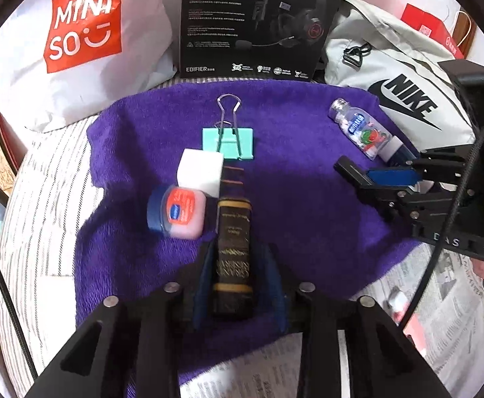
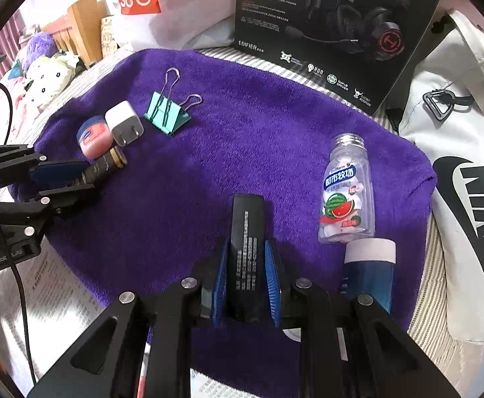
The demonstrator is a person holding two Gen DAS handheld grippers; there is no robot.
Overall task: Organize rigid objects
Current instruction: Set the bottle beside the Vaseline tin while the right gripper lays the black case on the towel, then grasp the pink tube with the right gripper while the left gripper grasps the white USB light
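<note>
A dark tube with gold bands (image 1: 233, 232) lies on the purple towel (image 1: 291, 126), its tip beside a white charger (image 1: 200, 172) and a small Vaseline jar (image 1: 178, 214). My left gripper (image 1: 237, 252) straddles the tube, open, with a gap at the right pad. Behind them lies a teal binder clip (image 1: 228, 139). My right gripper (image 2: 246, 245) is shut on a black bar (image 2: 246, 225), held just above the towel's near side. To its right lie a clear mint bottle (image 2: 346, 195) and a blue tube with a white cap (image 2: 369, 265).
A black headset box (image 1: 258, 16) stands behind the towel, between a white Miniso bag (image 1: 82, 26) and a white Nike bag (image 1: 407, 99). Newspaper (image 1: 441, 282) and striped bedding (image 1: 42, 199) surround the towel. Its middle (image 2: 242, 139) is bare.
</note>
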